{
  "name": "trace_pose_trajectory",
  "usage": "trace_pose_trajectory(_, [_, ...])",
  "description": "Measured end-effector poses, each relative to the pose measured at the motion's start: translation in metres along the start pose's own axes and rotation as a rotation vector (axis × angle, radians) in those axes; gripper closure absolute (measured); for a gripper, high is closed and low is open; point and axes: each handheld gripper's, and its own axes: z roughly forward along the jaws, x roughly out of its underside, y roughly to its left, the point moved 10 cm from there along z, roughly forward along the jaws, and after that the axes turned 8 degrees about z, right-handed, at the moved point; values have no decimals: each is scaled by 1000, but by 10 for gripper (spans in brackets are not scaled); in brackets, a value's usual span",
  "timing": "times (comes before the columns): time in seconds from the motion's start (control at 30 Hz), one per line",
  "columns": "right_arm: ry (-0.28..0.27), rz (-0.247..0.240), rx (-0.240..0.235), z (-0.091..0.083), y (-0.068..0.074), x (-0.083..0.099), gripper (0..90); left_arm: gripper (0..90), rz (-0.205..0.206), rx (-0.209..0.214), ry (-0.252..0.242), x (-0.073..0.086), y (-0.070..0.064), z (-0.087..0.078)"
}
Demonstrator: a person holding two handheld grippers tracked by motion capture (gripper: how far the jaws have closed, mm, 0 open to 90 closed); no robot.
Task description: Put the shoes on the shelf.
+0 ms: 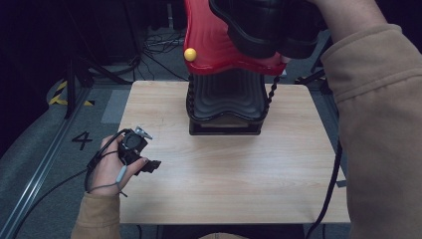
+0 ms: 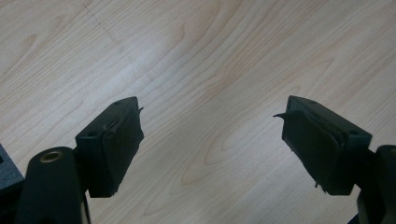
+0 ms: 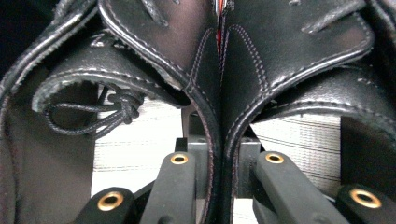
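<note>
Light wooden table [image 1: 224,189] right under the left gripper [image 1: 152,165]. Dark cables [image 1: 159,42] on the grey floor [image 1: 30,149] far ahead of it. Black "4" [image 1: 82,140] just to its left.

Pretty dim room overall. Light wood-grain table [image 1: 278,164] sits mid-frame on grey carpet [image 1: 35,149] with a black "4" [image 1: 82,140] marked at left. Metal floor rail [image 1: 37,174] runs along the lower left, yellow-black hazard tape [image 1: 58,94] further up, tangled cables [image 1: 159,45] at top center.
</note>
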Motion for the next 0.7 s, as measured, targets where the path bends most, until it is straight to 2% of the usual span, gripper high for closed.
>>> trace_pose_trajectory(0.07, [-13,7,4,2,0,-4,818,209,1,10,0,0,0,1])
trace_pose_trajectory(0.13, [-38,21,17,5,-1,-12,818,209,-7,6,-1,1,0,1])
trace_pose_trajectory(0.2, [-64,29,27,10,-1,-21,818,208,1,-4,-2,1,3,0])
trace_pose_trajectory(0.33, [-105,15,46,21,3,-32,818,209,-22,7,-12,4,6,-1])
trace_pose_trajectory(0.43, [-140,16,33,32,9,-39,818,208,-20,3,-12,4,8,0])
trace_pose_trajectory(0.5, [-157,18,27,40,13,-44,818,208,-21,16,-10,4,7,2])
trace_pose_trajectory(0.7, [-198,18,32,70,19,-53,818,208,-23,22,-22,3,9,2])
